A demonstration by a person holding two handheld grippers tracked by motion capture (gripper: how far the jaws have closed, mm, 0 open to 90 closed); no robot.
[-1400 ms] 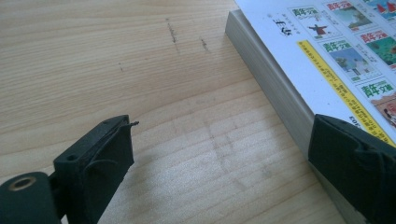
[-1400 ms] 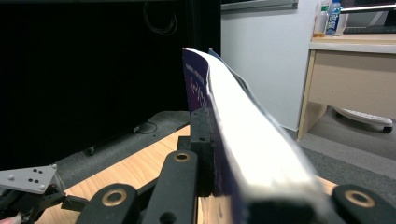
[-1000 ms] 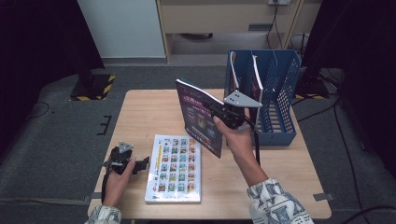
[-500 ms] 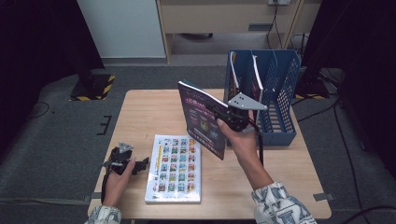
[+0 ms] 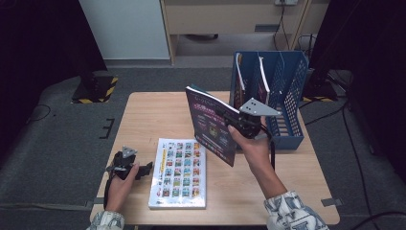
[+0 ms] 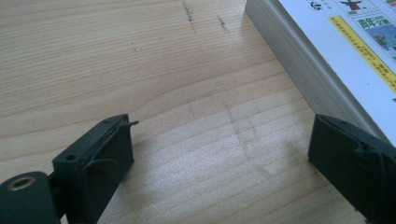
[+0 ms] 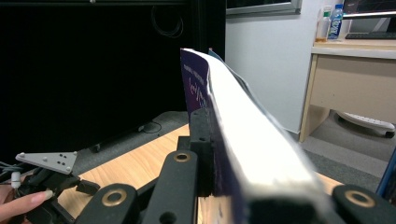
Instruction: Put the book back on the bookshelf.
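My right gripper [image 5: 233, 123] is shut on a dark purple book [image 5: 210, 124], held upright and tilted above the table's middle, just left of the blue basket [image 5: 292, 108]. In the right gripper view the purple book [image 7: 243, 140] runs edge-on between the jaws, pages to the right. A white book with a grid of small pictures [image 5: 179, 165] lies flat near the front edge. My left gripper [image 5: 146, 167] rests on the table just left of that white book, open with nothing between its fingers [image 6: 100, 156]. The white book's page edge [image 6: 299, 70] lies close to the far jaw.
The blue mesh basket stands at the table's right back and holds several upright books [image 5: 261, 76]. The wooden table [image 5: 153, 115] is bare at the back left. A desk and a white cabinet [image 5: 124, 28] stand beyond it. Dark curtains flank both sides.
The right gripper has shifted the purple book slightly toward the basket. The left gripper has stayed put.
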